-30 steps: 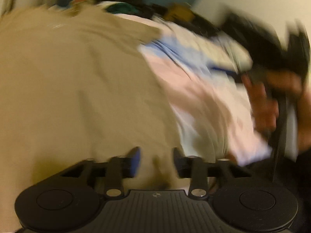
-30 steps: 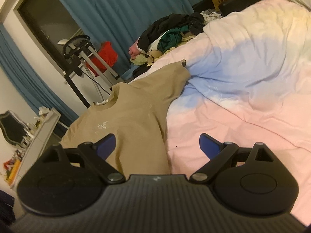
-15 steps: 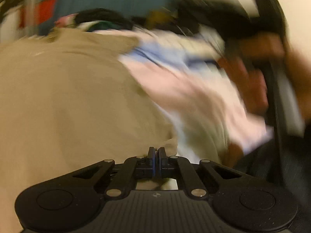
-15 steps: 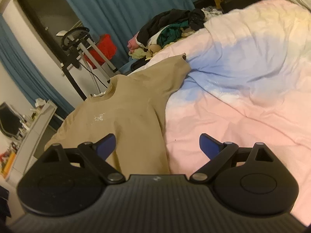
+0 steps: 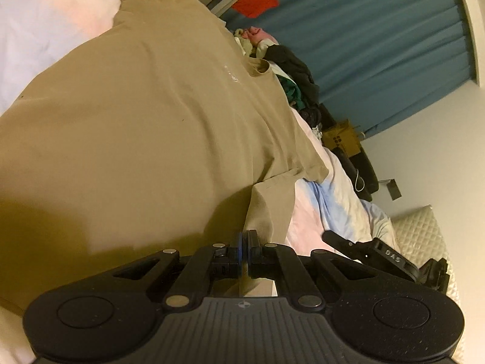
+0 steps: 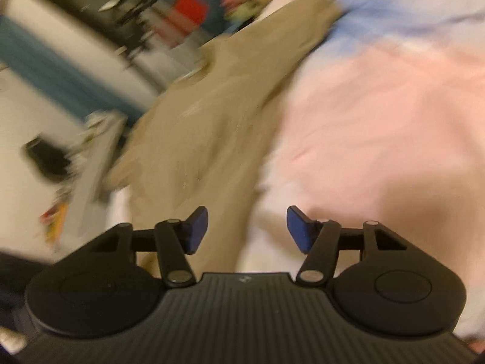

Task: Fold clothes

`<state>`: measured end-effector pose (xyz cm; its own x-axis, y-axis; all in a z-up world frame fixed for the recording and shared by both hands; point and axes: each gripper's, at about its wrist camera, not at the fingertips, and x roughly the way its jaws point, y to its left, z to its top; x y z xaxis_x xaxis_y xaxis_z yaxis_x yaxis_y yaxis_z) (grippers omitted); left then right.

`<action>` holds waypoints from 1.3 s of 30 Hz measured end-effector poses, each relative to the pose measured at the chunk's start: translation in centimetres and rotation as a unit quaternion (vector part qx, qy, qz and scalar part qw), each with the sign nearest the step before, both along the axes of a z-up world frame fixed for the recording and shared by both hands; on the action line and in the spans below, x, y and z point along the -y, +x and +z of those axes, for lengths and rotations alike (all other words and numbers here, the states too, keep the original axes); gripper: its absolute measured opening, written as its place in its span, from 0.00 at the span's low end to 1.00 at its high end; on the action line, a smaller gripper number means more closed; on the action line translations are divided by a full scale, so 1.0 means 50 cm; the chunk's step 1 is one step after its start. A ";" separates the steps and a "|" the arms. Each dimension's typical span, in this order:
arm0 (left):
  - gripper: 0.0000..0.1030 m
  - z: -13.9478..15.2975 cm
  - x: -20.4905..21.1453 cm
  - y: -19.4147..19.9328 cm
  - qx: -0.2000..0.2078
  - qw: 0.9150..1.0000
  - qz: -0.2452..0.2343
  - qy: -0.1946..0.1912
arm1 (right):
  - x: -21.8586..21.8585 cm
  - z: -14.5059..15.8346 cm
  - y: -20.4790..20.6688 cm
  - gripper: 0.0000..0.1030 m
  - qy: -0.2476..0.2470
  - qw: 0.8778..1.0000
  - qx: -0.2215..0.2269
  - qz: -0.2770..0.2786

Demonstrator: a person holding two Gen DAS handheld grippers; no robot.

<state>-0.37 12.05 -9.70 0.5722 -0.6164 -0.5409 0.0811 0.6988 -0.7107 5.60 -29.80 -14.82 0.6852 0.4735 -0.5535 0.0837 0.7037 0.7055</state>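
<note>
— Jaws of the left gripper [image 5: 244, 253] are seen pressed together, with a ribbed tan strip, apparently the hem, pinched between the blue pads. How are the right gripper's jaws set?

— On the right gripper [image 6: 247, 232] they are held wide apart, with nothing between the pads; the view is badly blurred, so little more can be made out.

— Where is the garment found?

— The tan T-shirt [image 5: 145, 127] is spread front-up over the pastel duvet [image 6: 379, 115], its collar [image 5: 260, 68] towards the pile of clothes [image 5: 291, 72] by the blue curtain [image 5: 379, 39]. One short sleeve [image 5: 306, 163] is laid out to the side. The corner held by the left gripper appears to be raised a little off the bed.

— Which step is judged to be in hand?

— A fold of the shirt is judged to be under way: one hem corner has been gripped, while the other gripper is empty and aimed at the shirt's near edge. Whether a lengthwise or a crosswise fold is meant cannot be settled from these views.

— What is called for next?

— A second hold on the shirt would probably be wanted, so that the cloth can be carried over evenly. Tension between the two holds would need to be kept, or the soft knit will likely sag and crease.

— Can any writing be read?

— The letters "DAS" are made out on a black handle [image 5: 391, 256] at the left view's edge. A small pale print [image 5: 232, 75] sits on the shirt's chest, too faint to be read. A cardboard box [image 5: 341, 139] bears dark marks, also illegible.
</note>
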 end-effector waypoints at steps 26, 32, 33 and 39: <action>0.06 0.018 0.215 -0.086 0.112 0.973 -0.203 -0.001 | -0.054 0.105 0.015 0.06 -0.213 0.967 -0.054 0.131; 0.40 0.034 0.174 -0.062 0.083 0.979 -0.182 0.025 | -0.001 0.101 0.004 0.07 -0.243 0.960 -0.093 0.104; 0.51 0.037 0.160 -0.054 0.069 0.982 -0.170 0.044 | 0.001 0.097 0.004 0.08 -0.238 0.960 -0.103 0.106; 0.81 0.071 -0.010 0.003 -0.001 0.989 -0.075 0.127 | 0.013 0.119 -0.024 0.35 -0.250 0.947 -0.102 0.173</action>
<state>-0.23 12.55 -6.15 0.4835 -0.5387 -0.6900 0.1964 0.8349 -0.5142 4.40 -30.46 -8.87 0.3920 0.2944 -0.8716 -0.1146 0.9557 0.2713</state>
